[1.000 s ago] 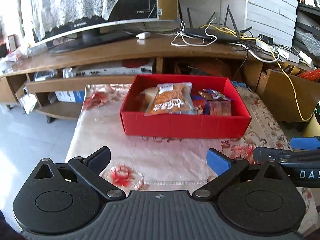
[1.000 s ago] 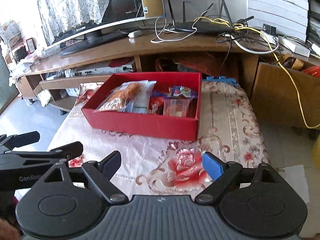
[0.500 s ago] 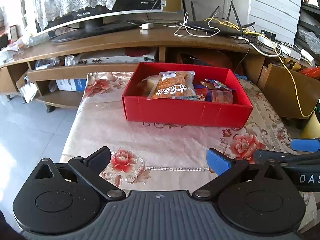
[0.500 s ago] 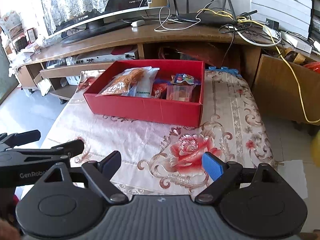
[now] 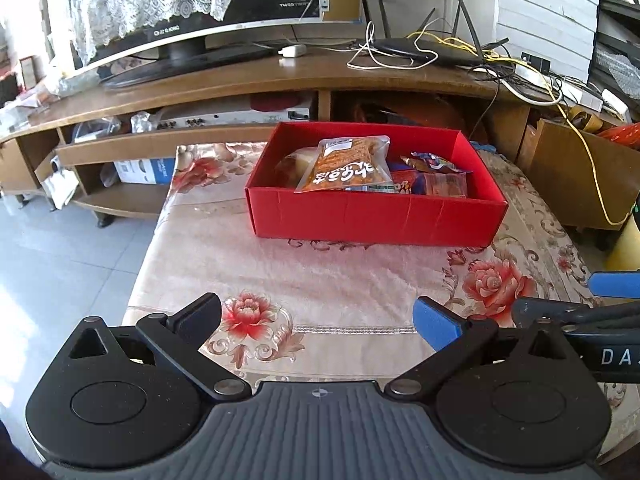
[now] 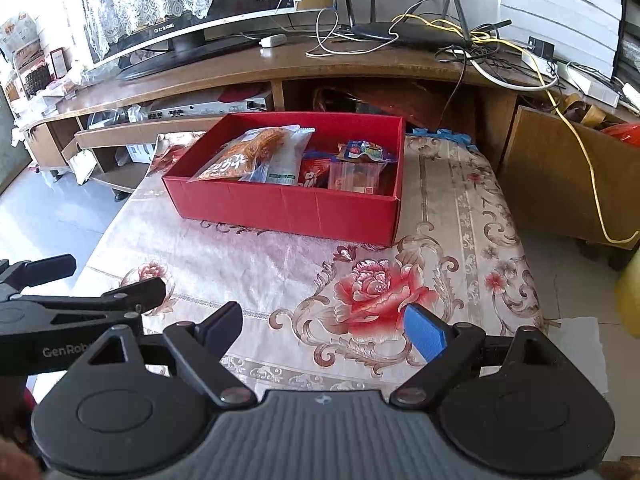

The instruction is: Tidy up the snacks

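Observation:
A red box [image 5: 372, 216] stands on the floral tablecloth [image 5: 320, 276] at the far side; it also shows in the right wrist view [image 6: 288, 208]. Several snack packets lie in it, with an orange packet [image 5: 348, 166] [image 6: 240, 154] on top at the left and a small colourful packet [image 5: 434, 162] [image 6: 366, 150] at the right. My left gripper [image 5: 316, 316] is open and empty above the near table edge. My right gripper [image 6: 324, 324] is open and empty, to the right of the left one. Each gripper shows at the edge of the other's view.
A wooden TV stand [image 5: 240, 80] with a monitor [image 5: 192, 20], a router [image 5: 420, 46] and tangled cables stands behind the table. A brown cabinet [image 6: 560, 176] is at the right. Tiled floor [image 5: 60, 256] lies to the left.
Both grippers have drawn back and up from the red box, so more tablecloth shows in front of it. Both stay open and empty.

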A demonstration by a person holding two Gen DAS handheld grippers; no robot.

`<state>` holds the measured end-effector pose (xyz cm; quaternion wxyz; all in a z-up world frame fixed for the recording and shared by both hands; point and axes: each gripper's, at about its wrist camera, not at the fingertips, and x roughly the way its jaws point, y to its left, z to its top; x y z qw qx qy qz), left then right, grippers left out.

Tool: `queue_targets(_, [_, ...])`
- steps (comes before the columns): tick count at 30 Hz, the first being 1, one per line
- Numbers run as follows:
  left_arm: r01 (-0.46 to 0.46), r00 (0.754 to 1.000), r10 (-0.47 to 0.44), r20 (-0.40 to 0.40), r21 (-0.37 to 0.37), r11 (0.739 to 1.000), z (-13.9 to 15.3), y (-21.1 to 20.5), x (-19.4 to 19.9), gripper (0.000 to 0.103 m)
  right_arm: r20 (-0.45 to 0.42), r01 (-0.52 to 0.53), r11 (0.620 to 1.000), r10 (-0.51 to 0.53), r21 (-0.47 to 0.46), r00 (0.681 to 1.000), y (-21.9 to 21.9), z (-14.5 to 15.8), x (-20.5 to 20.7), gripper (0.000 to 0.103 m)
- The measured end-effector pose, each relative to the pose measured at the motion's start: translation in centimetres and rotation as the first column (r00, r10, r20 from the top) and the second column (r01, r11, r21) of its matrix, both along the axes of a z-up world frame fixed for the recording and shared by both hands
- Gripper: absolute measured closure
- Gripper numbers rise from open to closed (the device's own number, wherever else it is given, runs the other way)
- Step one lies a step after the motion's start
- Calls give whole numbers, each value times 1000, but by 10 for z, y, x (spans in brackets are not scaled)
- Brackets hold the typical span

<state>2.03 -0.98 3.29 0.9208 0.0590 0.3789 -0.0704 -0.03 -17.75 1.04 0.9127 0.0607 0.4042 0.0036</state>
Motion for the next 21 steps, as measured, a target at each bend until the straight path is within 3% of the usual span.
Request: queue_targets(21, [14,1000,-14,-12,11,1000,-2,0,-4,0,4,1,1000,-1,-5,1000,1,2,-4,18])
